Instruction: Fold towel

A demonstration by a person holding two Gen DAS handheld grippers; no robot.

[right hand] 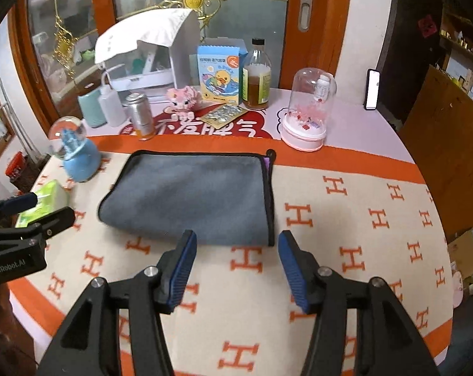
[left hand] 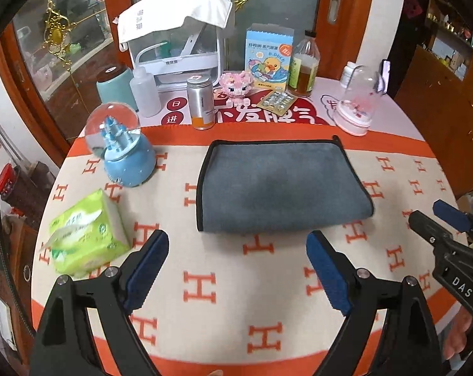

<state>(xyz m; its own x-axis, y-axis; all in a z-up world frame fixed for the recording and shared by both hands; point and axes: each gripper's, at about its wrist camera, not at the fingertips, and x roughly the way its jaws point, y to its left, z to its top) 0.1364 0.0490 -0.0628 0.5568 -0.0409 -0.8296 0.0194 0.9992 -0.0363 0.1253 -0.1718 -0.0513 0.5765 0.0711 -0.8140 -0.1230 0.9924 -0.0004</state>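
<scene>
A grey towel with black edging [left hand: 280,185] lies folded flat on the cream and orange tablecloth [left hand: 230,285]; it also shows in the right wrist view [right hand: 189,194]. My left gripper [left hand: 238,244] is open and empty, just in front of the towel's near edge. My right gripper [right hand: 238,244] is open and empty, just in front of the towel's near right corner. The right gripper shows at the right edge of the left wrist view [left hand: 437,219]. The left gripper shows at the left edge of the right wrist view [right hand: 45,206].
A green tissue pack [left hand: 86,232] and a blue snow globe [left hand: 123,147] stand left of the towel. Behind it are a metal can [left hand: 200,101], a pink toy [left hand: 235,84], a duck box [left hand: 267,61], a bottle [left hand: 304,65], a glass dome [left hand: 357,100].
</scene>
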